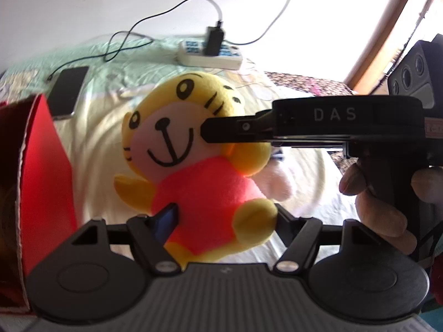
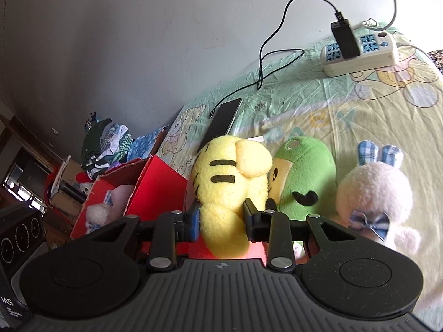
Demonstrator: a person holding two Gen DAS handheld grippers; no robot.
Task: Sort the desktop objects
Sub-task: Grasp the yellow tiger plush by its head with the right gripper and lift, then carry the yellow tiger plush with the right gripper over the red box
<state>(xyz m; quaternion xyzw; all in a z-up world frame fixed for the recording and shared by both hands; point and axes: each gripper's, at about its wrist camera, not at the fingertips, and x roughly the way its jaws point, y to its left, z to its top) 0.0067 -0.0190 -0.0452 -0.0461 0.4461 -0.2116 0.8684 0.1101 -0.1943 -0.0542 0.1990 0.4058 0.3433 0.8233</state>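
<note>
A yellow tiger plush (image 1: 166, 127) in a red shirt faces the left wrist camera. My left gripper (image 1: 225, 218) is open, its fingers flanking the plush's body. My right gripper (image 1: 206, 130) comes in from the right, held by a person's hand (image 1: 379, 207), and meets the side of the tiger's head. In the right wrist view I see the tiger plush (image 2: 221, 171) from behind, with the right gripper (image 2: 221, 221) shut on a yellow lump of it. A red cardboard box (image 2: 160, 188) stands just left of it, with a pale plush (image 2: 105, 207) inside.
A green plush (image 2: 304, 171) and a white bunny plush (image 2: 373, 193) sit right of the tiger on the printed sheet. Behind lie a phone (image 2: 221, 119) on a black cable and a power strip (image 2: 360, 52) with a charger. The red box (image 1: 47, 166) fills the left edge.
</note>
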